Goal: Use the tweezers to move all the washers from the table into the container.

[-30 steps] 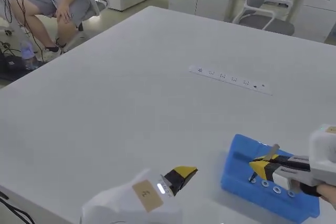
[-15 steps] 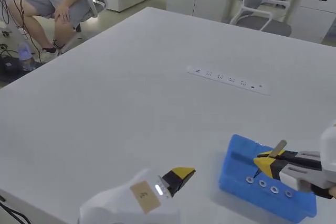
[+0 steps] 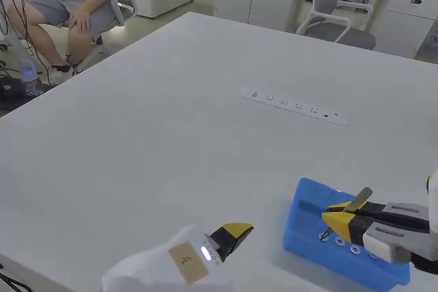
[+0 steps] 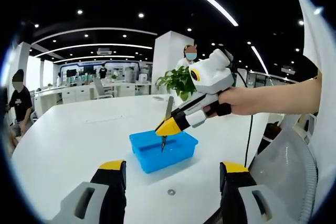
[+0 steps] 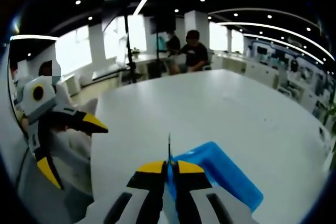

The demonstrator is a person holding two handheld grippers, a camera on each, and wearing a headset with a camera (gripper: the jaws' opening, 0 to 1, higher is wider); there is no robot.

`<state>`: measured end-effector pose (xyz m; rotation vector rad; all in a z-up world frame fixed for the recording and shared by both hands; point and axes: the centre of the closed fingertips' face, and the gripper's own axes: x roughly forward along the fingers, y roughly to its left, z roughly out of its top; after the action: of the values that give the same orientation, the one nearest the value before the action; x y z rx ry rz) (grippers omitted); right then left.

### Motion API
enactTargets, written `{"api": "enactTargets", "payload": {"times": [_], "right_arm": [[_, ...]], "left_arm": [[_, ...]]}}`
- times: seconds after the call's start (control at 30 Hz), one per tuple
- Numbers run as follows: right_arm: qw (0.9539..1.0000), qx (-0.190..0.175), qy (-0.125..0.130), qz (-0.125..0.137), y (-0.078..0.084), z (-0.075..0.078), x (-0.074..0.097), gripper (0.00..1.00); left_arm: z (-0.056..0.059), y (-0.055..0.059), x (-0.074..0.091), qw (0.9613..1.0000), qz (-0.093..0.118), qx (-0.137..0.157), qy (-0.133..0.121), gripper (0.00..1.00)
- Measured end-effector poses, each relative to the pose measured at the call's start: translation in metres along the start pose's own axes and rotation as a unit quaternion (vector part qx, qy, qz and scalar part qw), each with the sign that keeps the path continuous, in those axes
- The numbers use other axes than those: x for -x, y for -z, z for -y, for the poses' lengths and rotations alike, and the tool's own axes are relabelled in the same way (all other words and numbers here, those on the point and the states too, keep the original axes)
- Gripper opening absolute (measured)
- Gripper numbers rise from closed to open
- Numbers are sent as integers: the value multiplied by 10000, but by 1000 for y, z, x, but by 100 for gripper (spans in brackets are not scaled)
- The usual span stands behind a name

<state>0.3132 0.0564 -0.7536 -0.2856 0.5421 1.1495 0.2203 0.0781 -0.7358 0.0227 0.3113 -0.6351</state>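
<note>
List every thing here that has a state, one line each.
left gripper: open, holding nothing.
right gripper: shut on the tweezers.
tweezers: gripped, tips down in the container.
container: open-topped, several washers inside.
washer on the table: loose, outside the container.

The wide pale grey desk (image 3: 137,135) carries a long flat white power strip (image 3: 294,107) towards its far side. A shallow blue rectangular plastic container (image 3: 301,232) sits near the front edge, and one small metal washer (image 4: 169,192) lies close by, apart from it.
</note>
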Motion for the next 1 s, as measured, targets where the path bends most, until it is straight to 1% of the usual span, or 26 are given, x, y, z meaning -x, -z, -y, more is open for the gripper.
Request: {"api": "enactTargets", "payload": {"times": [0.1, 0.13, 0.23, 0.33, 0.47, 0.67, 0.9, 1.0], "right_arm": [[9999, -81, -120, -4, 4, -8, -1, 4], [9997, -110, -201, -24, 6, -12, -2, 4], [9993, -208, -308, -52, 13, -18, -6, 4], [9976, -499, -468, -111, 23, -26, -11, 4], [9934, -890, -711, -166, 35, -40, -19, 4], [9908, -974, -855, -387, 52, -47, -28, 4], [9889, -1012, -976, -481, 55, -54, -33, 4], [9875, -1040, -1055, -531, 57, -58, -35, 4]], "left_arm": [[0, 1, 0, 10000, -9, -7, 2, 73], [0, 1, 0, 10000, -6, -7, 3, 73], [0, 1, 0, 10000, -10, -9, 9, 73], [0, 1, 0, 10000, -14, -14, 1, 73], [-1, 1, 1, 10000, -13, -6, -21, 73], [-1, 2, 1, 10000, -30, -23, -30, 73], [-1, 4, 1, 9999, -80, -56, -37, 73], [-2, 3, 1, 10000, -65, -42, -48, 73]]}}
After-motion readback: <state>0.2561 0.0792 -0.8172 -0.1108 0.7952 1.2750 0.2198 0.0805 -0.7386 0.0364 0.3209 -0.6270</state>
